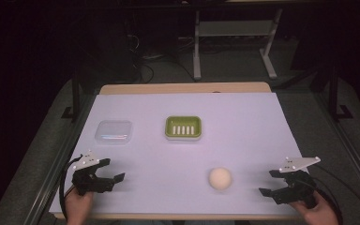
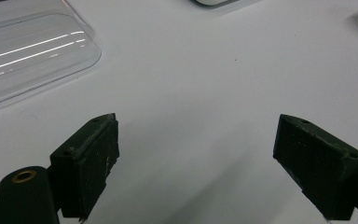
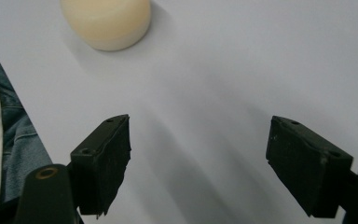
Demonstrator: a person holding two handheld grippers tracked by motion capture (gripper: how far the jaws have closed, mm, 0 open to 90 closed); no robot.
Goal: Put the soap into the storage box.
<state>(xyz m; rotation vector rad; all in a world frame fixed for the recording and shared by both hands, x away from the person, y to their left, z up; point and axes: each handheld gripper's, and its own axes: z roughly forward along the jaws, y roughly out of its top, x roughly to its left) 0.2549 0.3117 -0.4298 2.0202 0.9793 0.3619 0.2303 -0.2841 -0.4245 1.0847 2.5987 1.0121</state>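
Here: both grippers gape empty; cream ball (image 1: 220,178) near right gripper (image 1: 268,182), clear lid (image 1: 114,132), green dish (image 1: 183,127) beyond.

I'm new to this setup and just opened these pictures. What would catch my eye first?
Probably the green soap dish at the middle of the white table, the one spot of colour. Next, the cream round soap near the front edge, closer to the right gripper. A clear lid lies left of the dish, beyond the open left gripper.
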